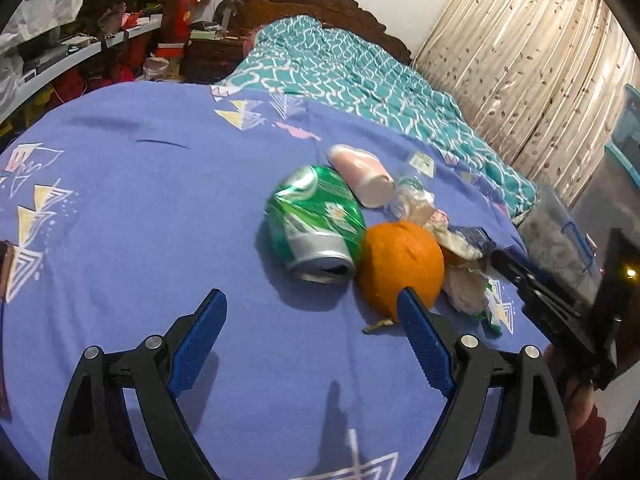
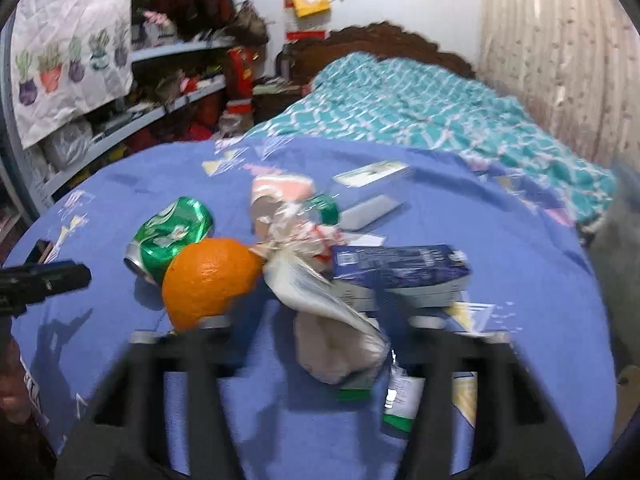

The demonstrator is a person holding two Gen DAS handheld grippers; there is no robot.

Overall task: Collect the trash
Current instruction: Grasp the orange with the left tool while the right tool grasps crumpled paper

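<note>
A periwinkle-blue bedsheet printed with pale triangles (image 1: 160, 208) covers the near part of a bed; beyond it lies a teal-and-white patterned quilt (image 1: 360, 76) against a carved dark wooden headboard (image 1: 320, 4). Cluttered grey wall shelves (image 2: 176, 100) run along the left, and beige leaf-print curtains (image 1: 520, 48) hang on the right.

The sheet's left half is bare, giving room there. The trash sits in one tight pile right of centre: one crushed green aluminium can (image 1: 316, 224) on its side, one round orange fruit (image 1: 400, 268) touching it, one small pink-and-white bottle (image 1: 364, 176) behind, one dark blue carton (image 2: 400, 272), and crumpled clear and white plastic wrappers (image 2: 320, 312), too tangled to count.

The left gripper (image 1: 312, 344) hangs over the sheet with its blue pads wide apart and empty, the right-hand pad just before the orange. The right gripper (image 2: 320, 360) is blurred; its fingertips are hidden among the wrappers, so its grip cannot be told.
</note>
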